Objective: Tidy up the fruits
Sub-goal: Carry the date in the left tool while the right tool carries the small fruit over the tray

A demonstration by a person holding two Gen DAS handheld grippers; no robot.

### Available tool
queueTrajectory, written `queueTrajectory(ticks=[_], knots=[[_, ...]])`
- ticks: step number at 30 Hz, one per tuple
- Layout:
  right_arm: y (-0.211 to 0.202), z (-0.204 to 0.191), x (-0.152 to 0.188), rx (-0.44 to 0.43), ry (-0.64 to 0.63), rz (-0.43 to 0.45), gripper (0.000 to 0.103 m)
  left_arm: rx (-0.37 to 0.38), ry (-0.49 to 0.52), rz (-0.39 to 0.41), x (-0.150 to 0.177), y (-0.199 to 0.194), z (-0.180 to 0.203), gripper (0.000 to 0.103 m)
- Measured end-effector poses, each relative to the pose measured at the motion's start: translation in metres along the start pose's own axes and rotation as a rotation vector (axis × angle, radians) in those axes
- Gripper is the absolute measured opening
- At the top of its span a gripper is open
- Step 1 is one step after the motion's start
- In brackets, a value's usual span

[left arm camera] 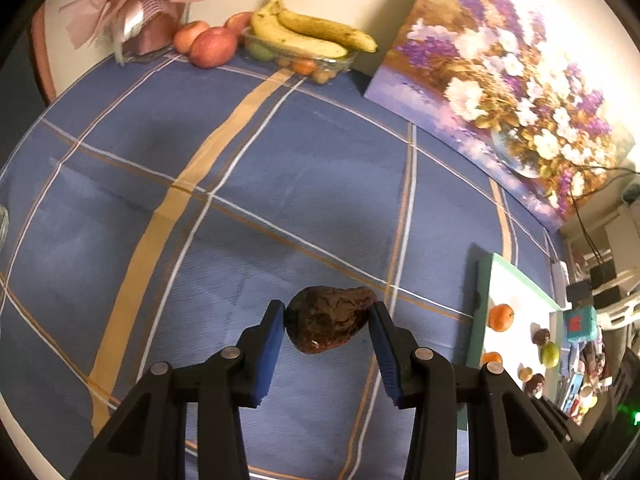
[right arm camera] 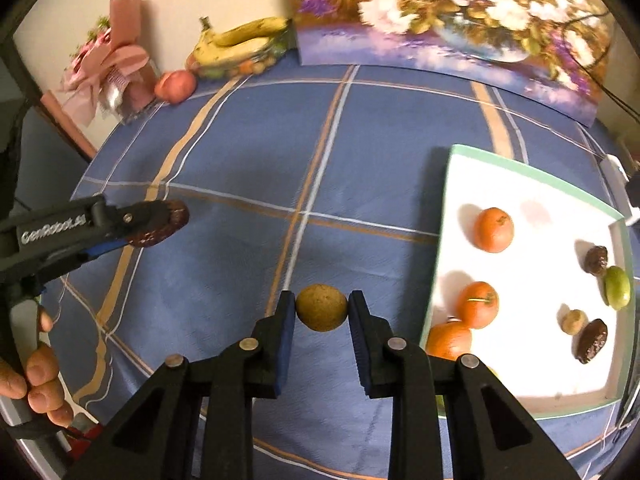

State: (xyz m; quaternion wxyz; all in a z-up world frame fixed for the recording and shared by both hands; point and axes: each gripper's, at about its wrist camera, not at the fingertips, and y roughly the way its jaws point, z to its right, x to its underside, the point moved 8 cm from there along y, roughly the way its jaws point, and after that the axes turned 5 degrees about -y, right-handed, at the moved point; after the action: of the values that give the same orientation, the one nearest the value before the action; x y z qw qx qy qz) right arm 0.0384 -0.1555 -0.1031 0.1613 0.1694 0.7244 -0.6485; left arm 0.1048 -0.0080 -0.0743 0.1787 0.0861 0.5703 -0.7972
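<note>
Partly done, judging by the white tray (right arm camera: 516, 184) at 3 o'clock in the right wrist view: already holding three oranges (right arm camera: 494, 229), a green fruit (right arm camera: 618, 288), two dark dates (right arm camera: 592, 341) and a small pale nut-like piece. Still outside it: two fruits in hand, plus apples (left arm camera: 212, 46) and a banana bunch (left arm camera: 308, 30) over a clear dish (left arm camera: 340, 63) at 12 o'clock by the wall (possibly a second sorting spot, cannot tell).

Left gripper (left arm camera: 327, 316) closed around a wrinkled dark dried fruit (left arm camera: 328, 322), pads pressing both flanks, carried above the blue plaid cloth (left arm camera: 280, 168). Right gripper (right arm camera: 321, 306) pinching a round tan fruit (right arm camera: 321, 307), narrow gap, fully filled.

Plenty of open cloth between 9 and 1 o'clock for travel. Worth watching: the tray's raised green rim just right of the right gripper, needing a lift over; bare tray floor near its 6 o'clock corner for a drop. Flower painting (left arm camera: 512, 92) leaning along the far edge, cables at 3 o'clock beyond the tray
</note>
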Motion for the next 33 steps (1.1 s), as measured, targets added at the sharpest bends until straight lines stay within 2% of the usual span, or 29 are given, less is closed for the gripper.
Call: queueTrajectory(ticks=[7, 16, 27, 33], knots=[[-0.01, 0.042, -0.003, 0.04, 0.103, 0.027, 0.028, 0.017, 0.072, -0.008, 0.01, 0.002, 0.029, 0.046], [-0.028, 0.097, 0.007, 0.102, 0.226, 0.049, 0.028, 0.04, 0.222, -0.025, 0.032, 0.006, 0.082, 0.046], [-0.044, 0.156, 0.019, 0.185, 0.334, 0.07, 0.028, 0.142, 0.349, -0.046, 0.06, 0.016, 0.145, 0.046], [-0.038, 0.18, 0.025, 0.2, 0.394, 0.064, 0.028, 0.194, 0.426, -0.049, 0.071, 0.03, 0.18, 0.046]])
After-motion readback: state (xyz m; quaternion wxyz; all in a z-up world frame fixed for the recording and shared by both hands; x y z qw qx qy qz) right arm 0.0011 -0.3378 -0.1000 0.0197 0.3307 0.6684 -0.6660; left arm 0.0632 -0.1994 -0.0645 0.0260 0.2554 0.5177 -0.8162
